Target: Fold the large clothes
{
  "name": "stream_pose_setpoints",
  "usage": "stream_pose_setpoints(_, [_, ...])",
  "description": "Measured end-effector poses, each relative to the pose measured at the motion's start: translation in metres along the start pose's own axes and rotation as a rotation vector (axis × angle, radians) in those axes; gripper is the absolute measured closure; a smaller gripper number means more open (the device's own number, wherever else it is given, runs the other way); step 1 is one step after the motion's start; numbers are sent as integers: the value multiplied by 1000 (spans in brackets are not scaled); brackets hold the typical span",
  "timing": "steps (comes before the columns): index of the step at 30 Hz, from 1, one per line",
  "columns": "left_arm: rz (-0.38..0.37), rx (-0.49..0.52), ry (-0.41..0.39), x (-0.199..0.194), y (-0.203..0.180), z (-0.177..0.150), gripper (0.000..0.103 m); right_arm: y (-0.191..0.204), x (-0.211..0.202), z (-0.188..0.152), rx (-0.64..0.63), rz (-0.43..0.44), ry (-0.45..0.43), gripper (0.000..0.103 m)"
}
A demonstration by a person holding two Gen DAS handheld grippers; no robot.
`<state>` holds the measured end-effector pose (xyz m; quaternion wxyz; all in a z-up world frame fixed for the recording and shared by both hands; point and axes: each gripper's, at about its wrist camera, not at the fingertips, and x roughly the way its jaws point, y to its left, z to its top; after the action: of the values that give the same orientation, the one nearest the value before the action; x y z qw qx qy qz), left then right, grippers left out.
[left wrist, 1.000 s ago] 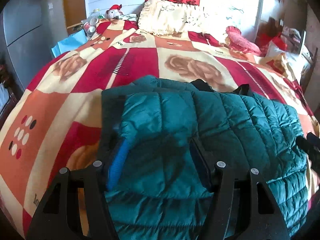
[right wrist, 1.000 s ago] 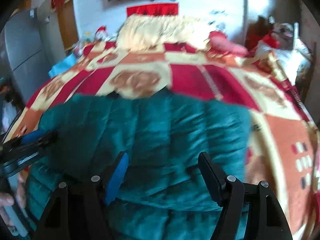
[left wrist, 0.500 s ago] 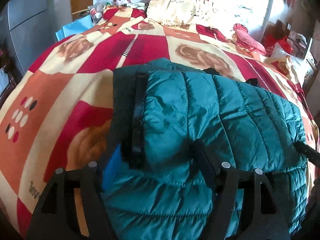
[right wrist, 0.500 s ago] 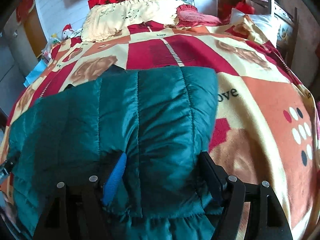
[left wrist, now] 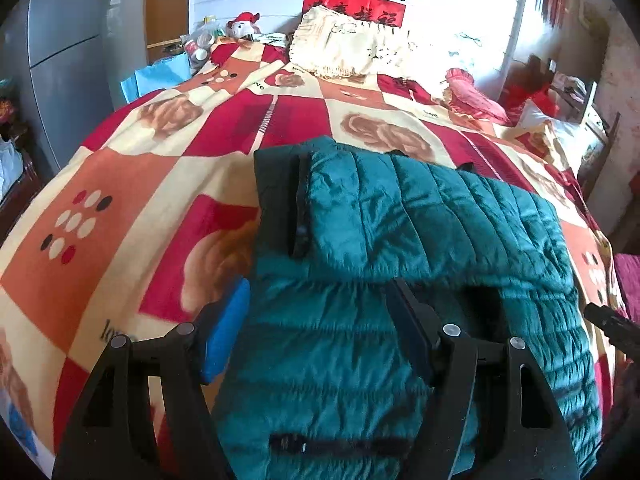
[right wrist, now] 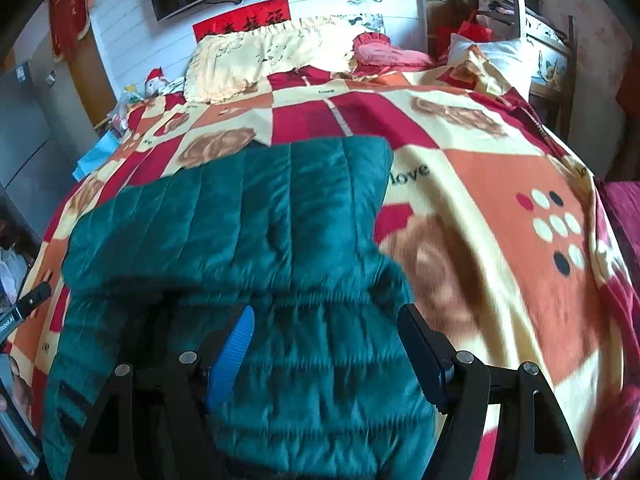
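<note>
teal jacket (left wrist: 420, 232) lies folded on the blanket (left wrist: 132, 184); left gripper (left wrist: 320, 320) and right gripper (right wrist: 326, 340) both spread wide, seemingly holding nothing.

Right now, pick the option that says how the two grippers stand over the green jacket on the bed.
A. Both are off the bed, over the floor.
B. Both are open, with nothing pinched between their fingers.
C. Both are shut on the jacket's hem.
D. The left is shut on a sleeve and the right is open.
B: the left gripper and right gripper both show spread fingers over the jacket, with no fabric pinched.
</note>
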<state>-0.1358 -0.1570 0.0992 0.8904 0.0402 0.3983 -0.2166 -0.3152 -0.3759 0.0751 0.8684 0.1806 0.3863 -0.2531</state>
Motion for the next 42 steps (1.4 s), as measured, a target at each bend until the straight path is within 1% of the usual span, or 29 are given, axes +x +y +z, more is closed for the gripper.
stream_pose_setpoints(6, [-11,16,19,-21,-3,-25,32,13,-11,-26,-36,8,25,32])
stream_pose_setpoints(11, [10,57,6,-35,-8,-44,32,23,-16,-44,-51,21,39,32])
stream_pose_setpoints(17, [15,66,11,-45,-7,-63,32,33,-22,-66,-64,36,64,32])
stream_pose_setpoints(22, [22,58,35,-47,-3,-78,32,38,-31,-80,-93,40,74,31])
stream_pose_setpoints(29, [38,54,47,-52,3,-94,32,37,-40,-101,-100,33,100,31])
stream_pose_setpoints(37, [29,42,54,-62,7,-105,32,29,-49,-119,-87,18,111,31])
stream_pose_setpoints(42, [36,44,65,-65,10,-114,32,25,-51,-131,-87,11,127,31])
